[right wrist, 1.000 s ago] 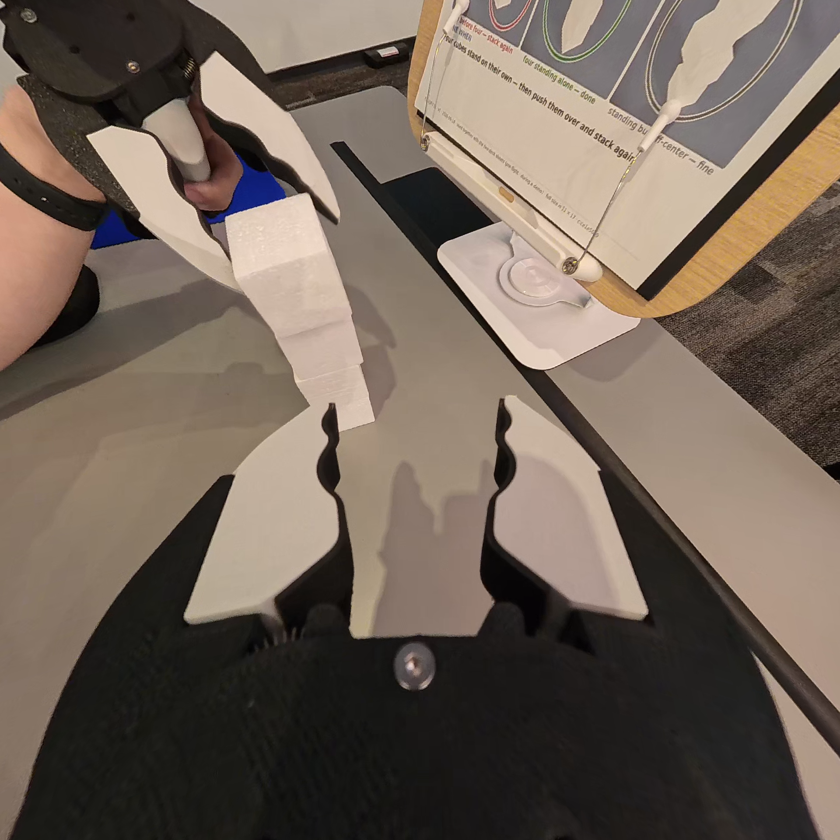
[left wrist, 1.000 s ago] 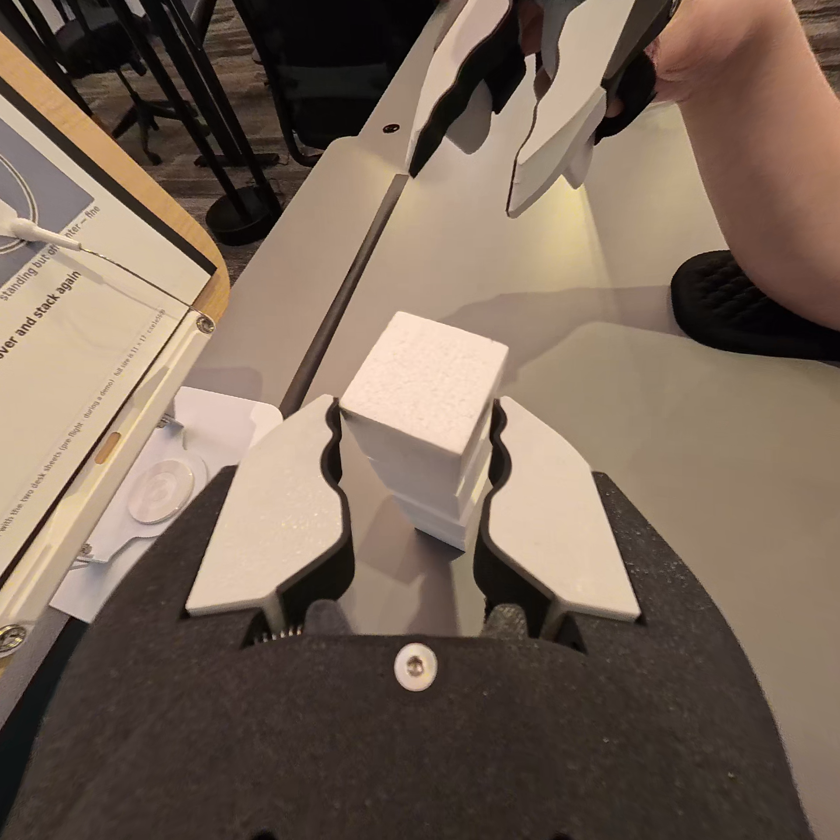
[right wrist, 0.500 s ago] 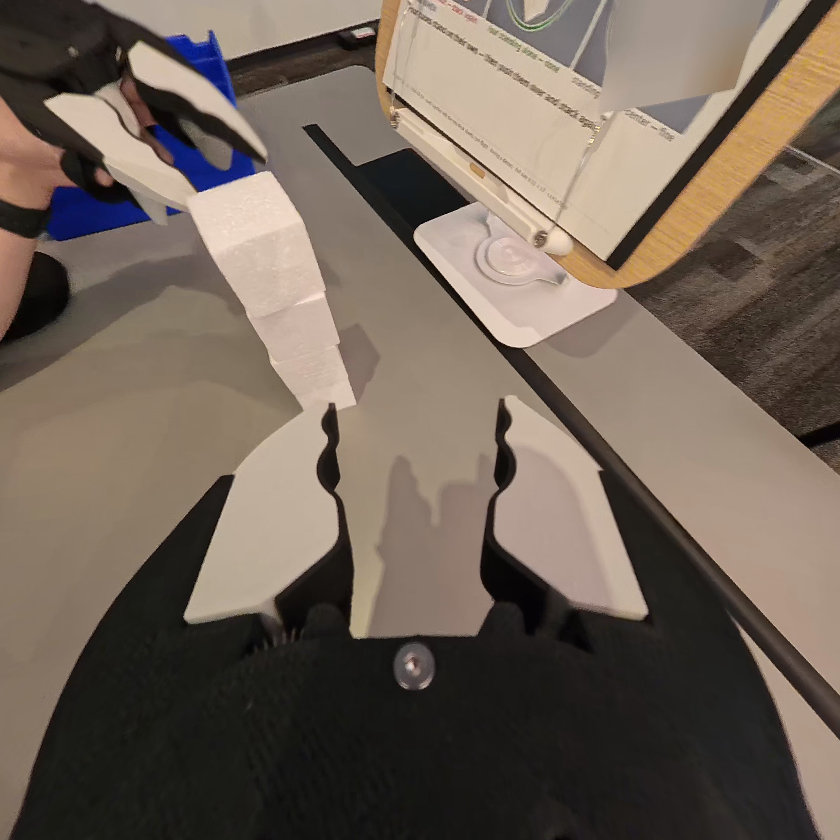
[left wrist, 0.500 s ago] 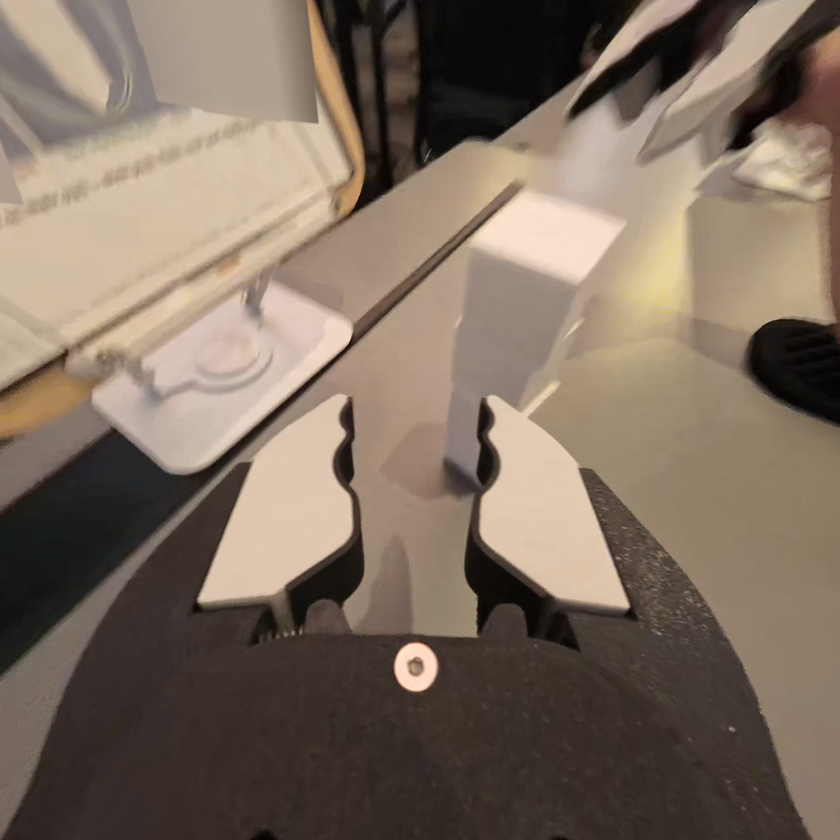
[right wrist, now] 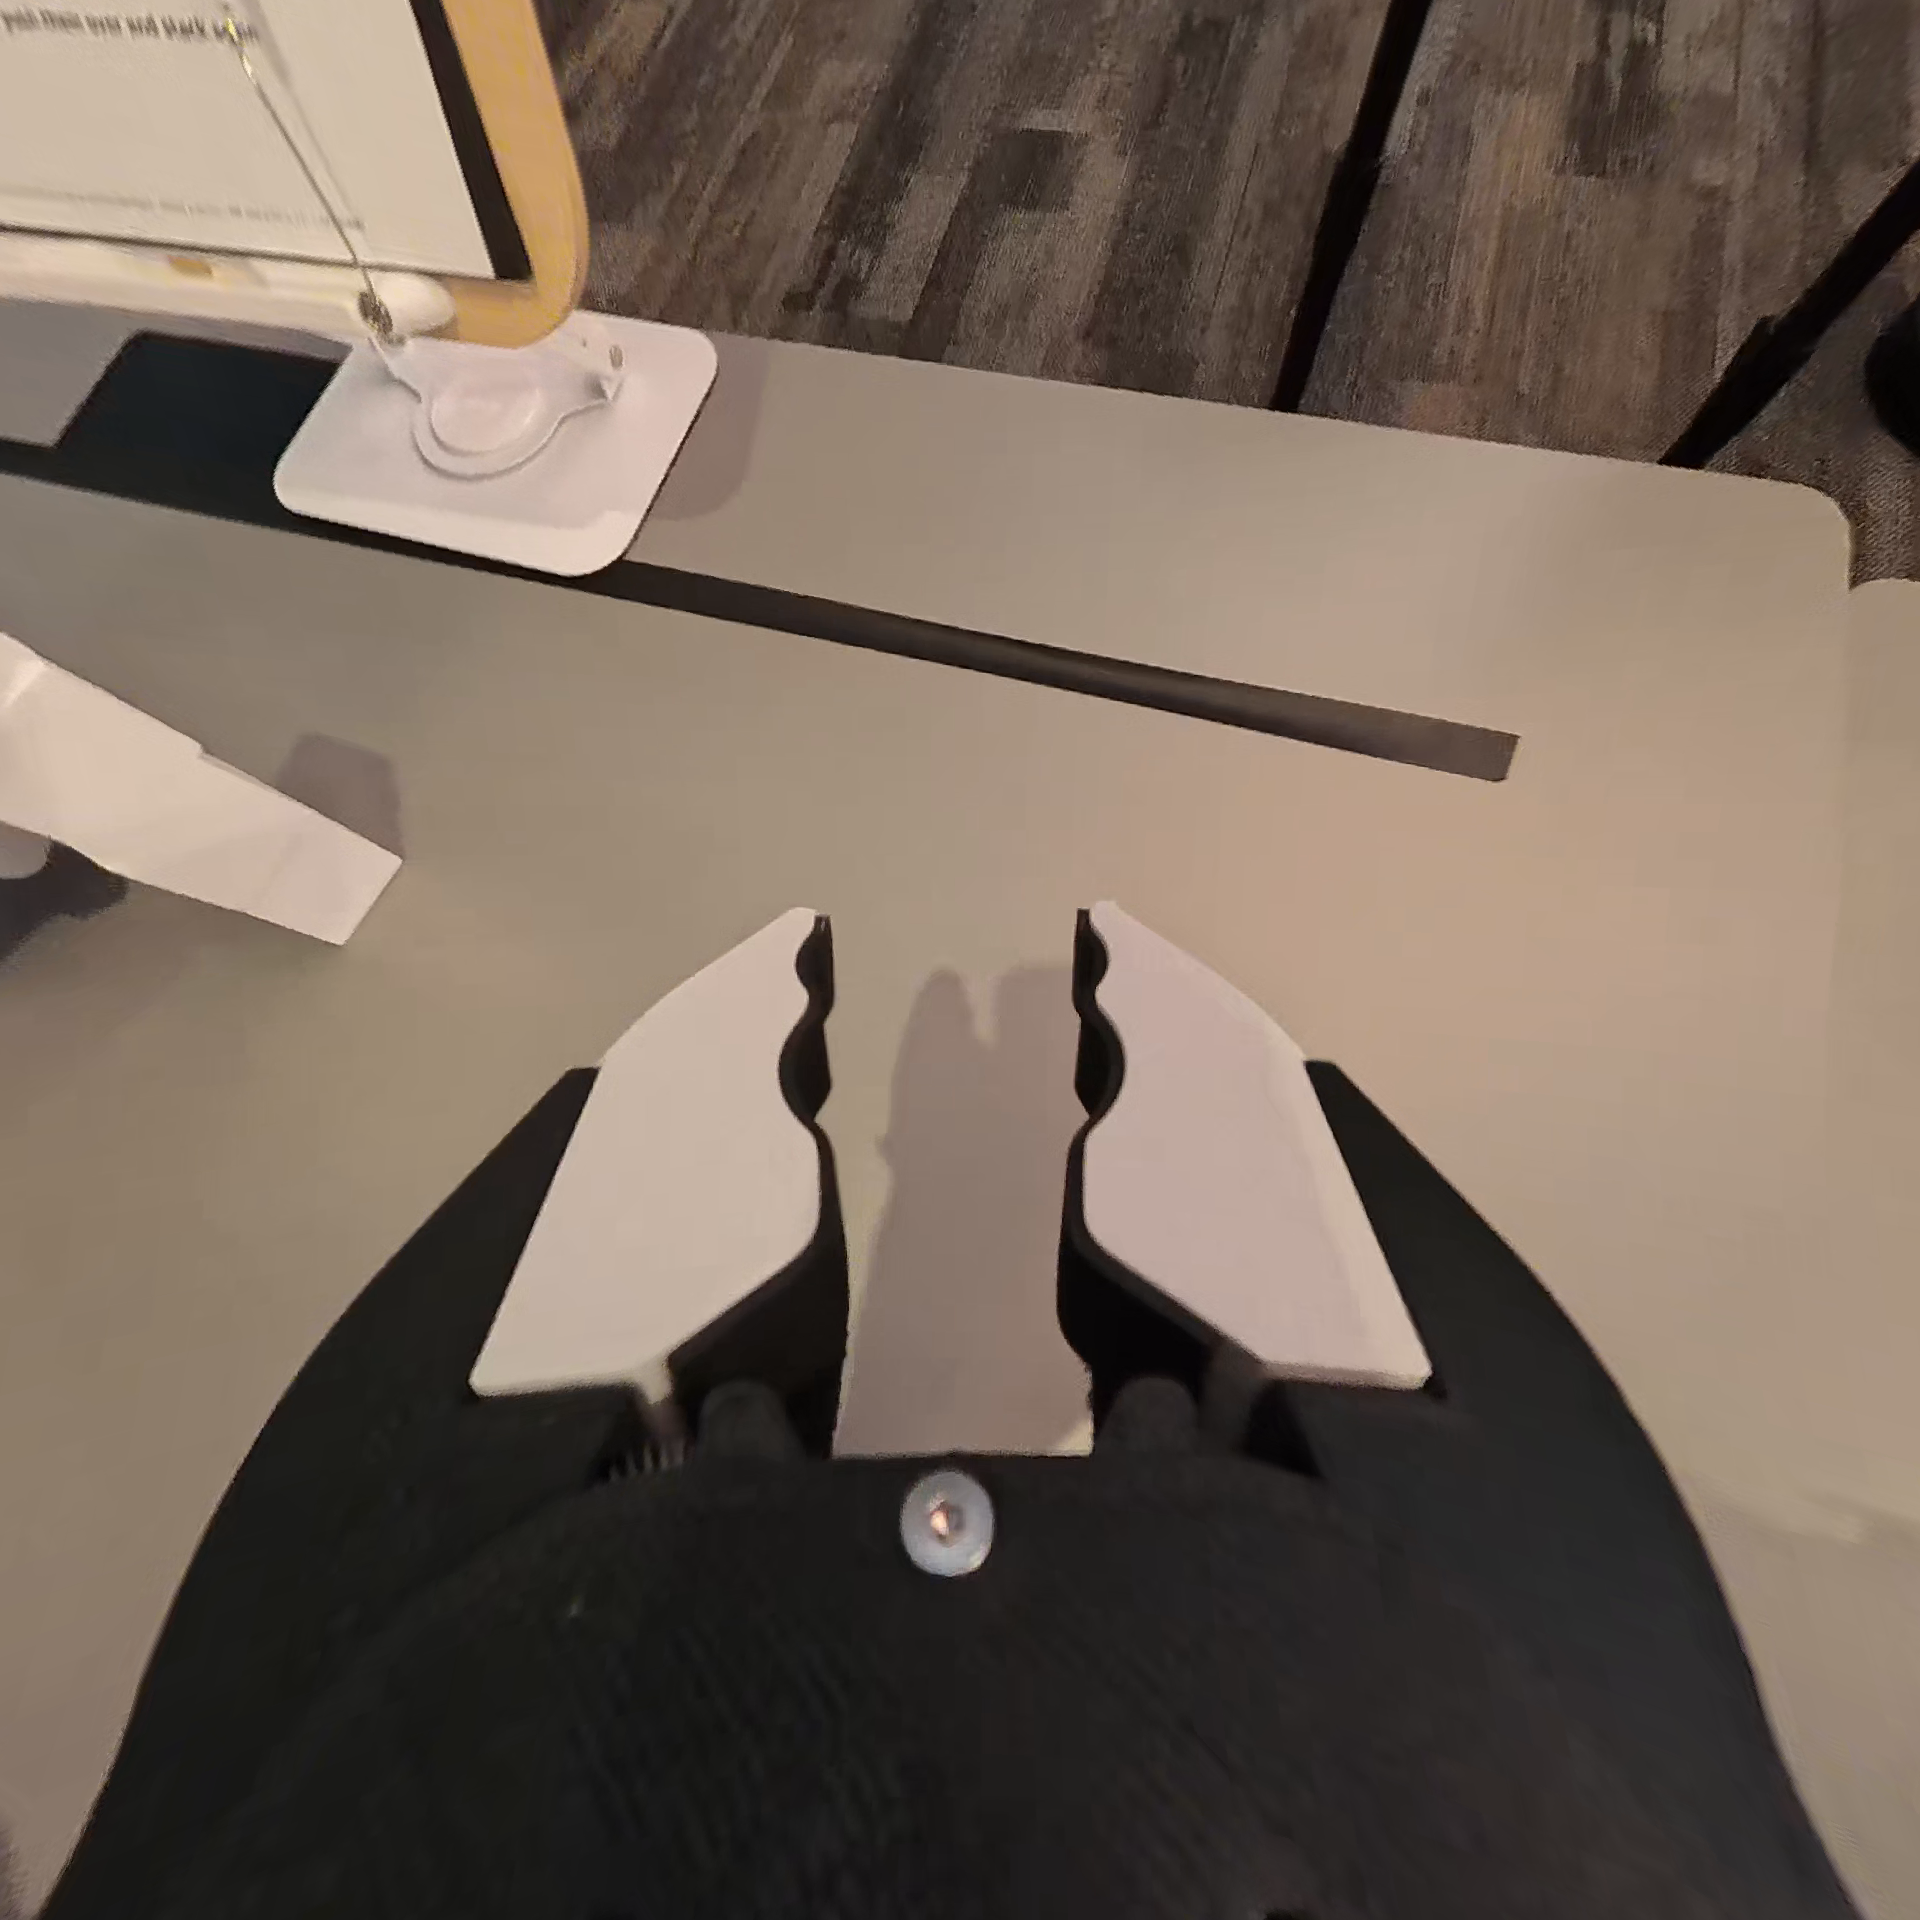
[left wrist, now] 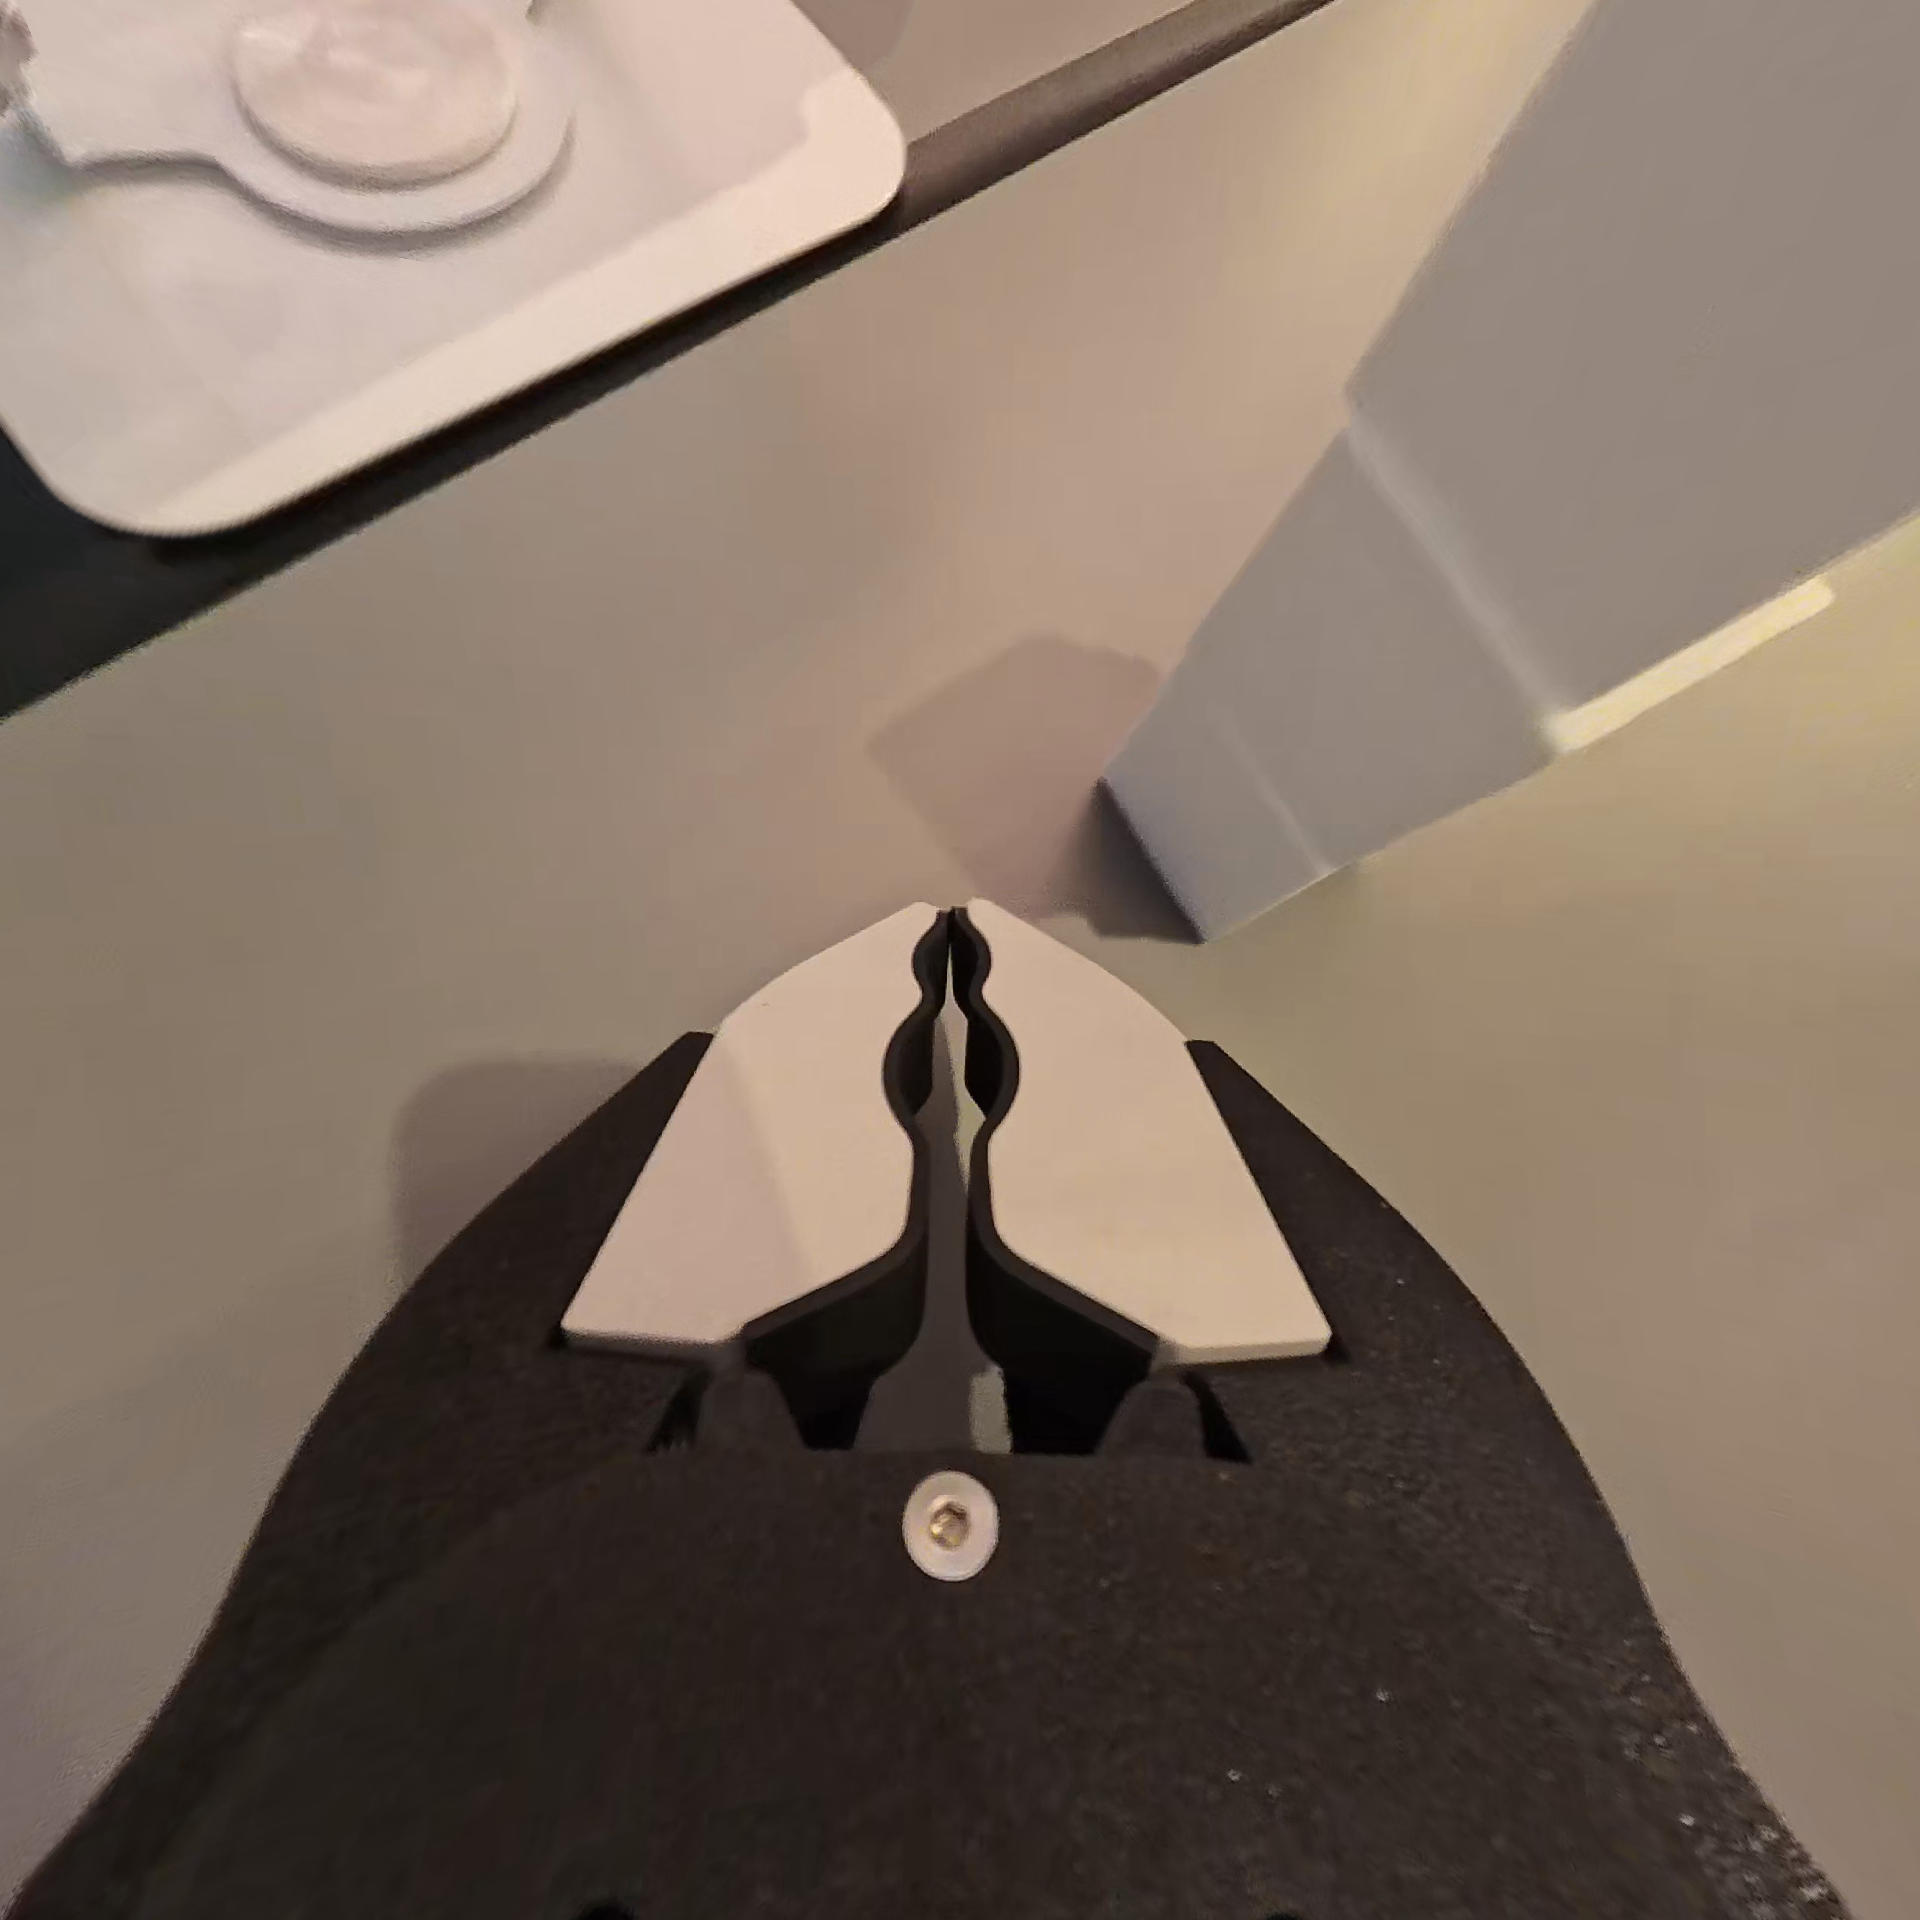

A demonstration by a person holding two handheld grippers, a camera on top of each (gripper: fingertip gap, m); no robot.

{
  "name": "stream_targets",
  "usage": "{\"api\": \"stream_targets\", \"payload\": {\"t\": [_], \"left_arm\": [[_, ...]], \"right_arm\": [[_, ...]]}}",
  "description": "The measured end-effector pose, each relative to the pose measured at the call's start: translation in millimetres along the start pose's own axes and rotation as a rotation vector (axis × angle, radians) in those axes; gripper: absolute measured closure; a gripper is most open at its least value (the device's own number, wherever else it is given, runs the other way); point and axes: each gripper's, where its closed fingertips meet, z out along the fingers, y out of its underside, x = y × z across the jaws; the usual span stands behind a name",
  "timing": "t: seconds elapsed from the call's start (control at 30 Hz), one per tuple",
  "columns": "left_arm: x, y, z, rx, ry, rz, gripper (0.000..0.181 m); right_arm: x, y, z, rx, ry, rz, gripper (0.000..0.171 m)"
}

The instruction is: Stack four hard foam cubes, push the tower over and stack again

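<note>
The tower of white foam cubes (left wrist: 1455, 582) stands on the grey table (left wrist: 520, 831), with its base just ahead and to the right of my left gripper (left wrist: 953, 914). The left gripper is shut with nothing between its fingers and does not touch the tower. In the right wrist view the tower (right wrist: 177, 821) shows at the left edge, its top cut off by the frame. My right gripper (right wrist: 951, 920) is open and empty over the bare table, well to the right of the tower.
A white stand base (left wrist: 395, 270) holding a wood-edged board with a printed sheet (right wrist: 208, 135) sits behind a dark slot (right wrist: 1039, 665) in the table. The table's far edge and corner (right wrist: 1766, 499) meet dark floor beyond. The grippers' ends are close to 45 cm from one another.
My left gripper drew back from around the tower, moved low to its left and shut on nothing. My right gripper swung right, away from the tower, and its fingers narrowed.
</note>
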Motion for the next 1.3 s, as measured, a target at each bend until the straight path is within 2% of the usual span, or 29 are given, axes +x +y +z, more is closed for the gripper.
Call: {"api": "stream_targets", "payload": {"t": [0.17, 0.43, 0.53, 0.57, 0.63, 0.77, 0.83, 0.9, 1.0, 1.17, 1.3], "left_arm": [[19.2, -36.4, 2.6, 0.032, -0.116, 0.126, 0.181], [79.6, -93.1, -0.6, 0.089, -0.142, 0.306, 0.181], [87.7, -104.4, -3.5, 0.104, -0.150, 0.329, 0.181], [87.7, -107.1, -5.7, 0.120, -0.145, 0.324, 0.180], [83.0, -110.3, -9.8, 0.162, -0.127, 0.301, 0.165], [81.9, -107.7, -5.8, 0.281, 0.043, 0.327, 0.128], [88.4, -96.1, 2.0, 0.291, 0.177, 0.355, 0.124], [101.2, -88.2, 7.7, 0.339, 0.326, 0.356, 0.111], [114.1, -74.9, 17.5, 0.359, 0.481, 0.331, 0.107], [123.0, -50.1, 38.3, 0.265, 0.492, 0.468, 0.100], [132.4, -42.3, 51.8, 0.236, 0.470, 0.560, 0.099]], "right_arm": [[-1.4, 1.2, 2.9, 0.000, -0.042, 0.010, 0.126], [-5.0, 1.7, 6.1, -0.011, -0.059, -0.011, 0.126], [0.8, 3.2, 2.7, 0.002, -0.056, 0.005, 0.126], [3.1, 3.3, 1.4, 0.010, -0.055, 0.011, 0.125], [7.6, 2.7, -1.2, 0.030, -0.057, 0.022, 0.125], [15.4, 1.4, -4.9, 0.064, -0.053, 0.031, 0.122], [12.2, -2.6, -8.3, 0.099, -0.070, 0.010, 0.121], [7.6, -8.1, -14.1, 0.145, -0.081, -0.019, 0.119], [1.0, -11.9, -24.4, 0.202, -0.088, -0.060, 0.116], [11.1, 13.8, -19.7, 0.126, -0.025, -0.177, 0.101], [23.6, 48.7, 12.5, -0.008, 0.016, -0.297, 0.093]]}}
